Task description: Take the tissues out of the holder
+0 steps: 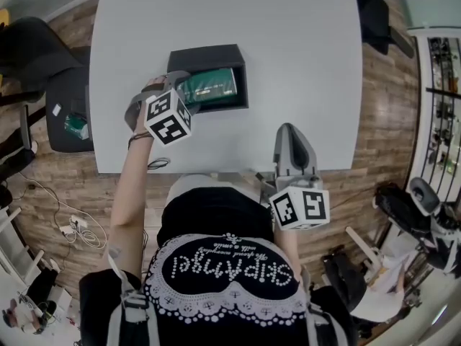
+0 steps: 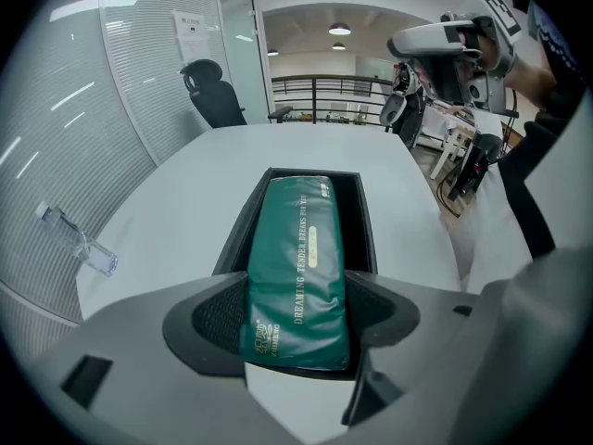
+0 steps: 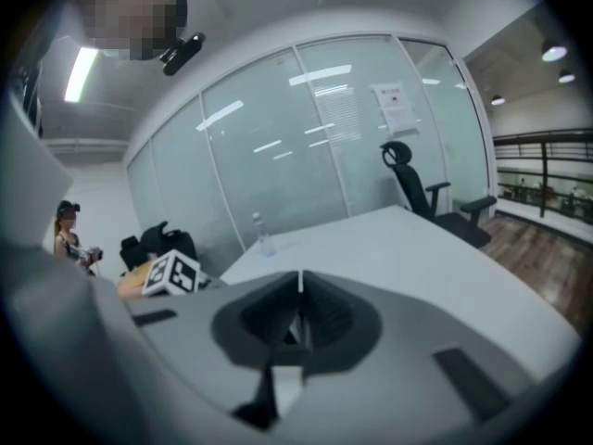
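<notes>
On the white table [image 1: 288,49], near-left: black open-topped box holder [image 1: 205,56], within easy reach of the left arm.
Tissues: dark green plastic-wrapped pack [image 2: 298,267], lying lengthwise inside the holder, near end at its wall.
Left gripper [image 2: 296,327]: jaws clamped on the pack's near end, a grip suited to drawing it out.
Right gripper [image 3: 298,309]: jaws together, empty, parked off the table's near edge, likely unneeded.

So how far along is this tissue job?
Done: the left tongs are clamped on the near end of the green tissue pack. In hand: the pull itself, since most of the pack lies inside the black holder. Left: lifting it clear, perhaps onto the table. The right tongs are shut, empty, near the table's edge.
</notes>
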